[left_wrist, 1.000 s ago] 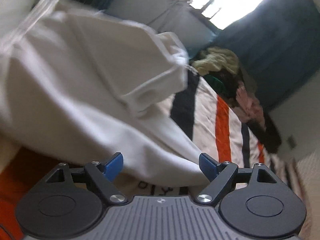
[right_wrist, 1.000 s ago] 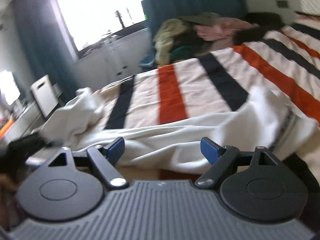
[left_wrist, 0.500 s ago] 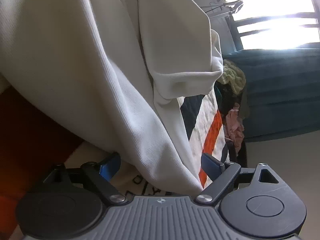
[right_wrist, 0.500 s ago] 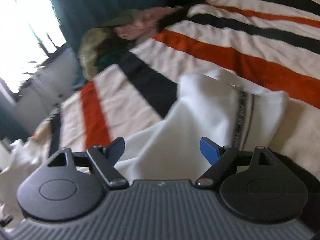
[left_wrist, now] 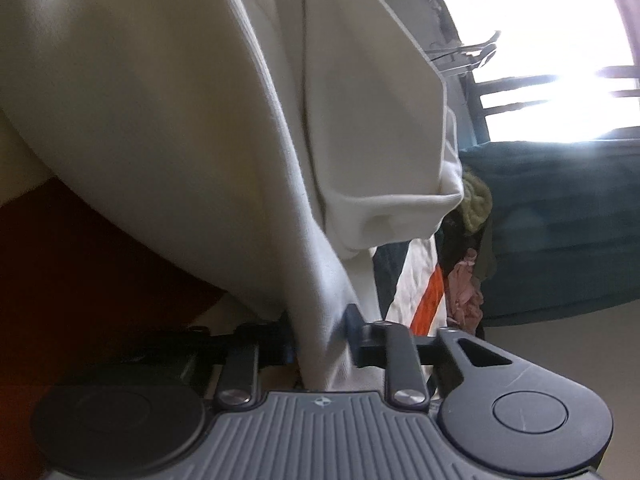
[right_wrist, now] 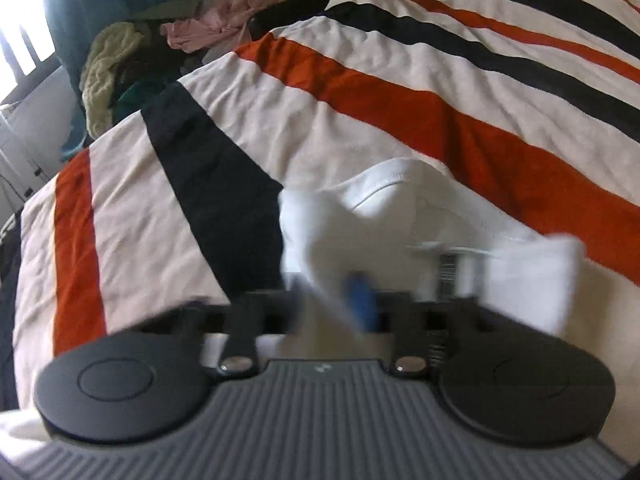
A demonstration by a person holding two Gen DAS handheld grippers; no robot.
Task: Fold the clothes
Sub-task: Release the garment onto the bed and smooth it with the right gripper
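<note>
Two grippers are clamped on the same white garment (left_wrist: 192, 128). In the left wrist view, the left gripper (left_wrist: 318, 334) has its blue-tipped fingers (left_wrist: 353, 320) drawn close together, pinching a narrow gathered fold of the cloth between them. From that pinch the fabric rises and fans out toward 11 and 12 o'clock, filling most of the frame, with a hemmed edge hanging toward 2 o'clock. This camera is rolled sideways, so the window (left_wrist: 548, 48) sits at 2 o'clock and the teal curtain (left_wrist: 560, 224) at 3 o'clock.

In the right wrist view, the right gripper (right_wrist: 332, 304) is blurred, yet its fingers (right_wrist: 362, 304) show pulled in near the centre with white cloth bunched between them, so it too grips the garment (right_wrist: 400, 216). The cloth spreads from the fingers toward 1 and 2 o'clock, where a hem and a dark label strip lie on the striped bedspread (right_wrist: 360, 92). That bedspread, cream with orange and black bands, covers the bed from 9 o'clock round to 3 o'clock.

At 11 o'clock in the right view, a pile of clothes (right_wrist: 160, 40) sits at the far edge of the bed, with a yellow-green knit and a pink piece on top, in front of the teal curtain. The same pile (left_wrist: 472, 240) appears at 3 o'clock in the left view, just beyond the hanging cloth.
</note>
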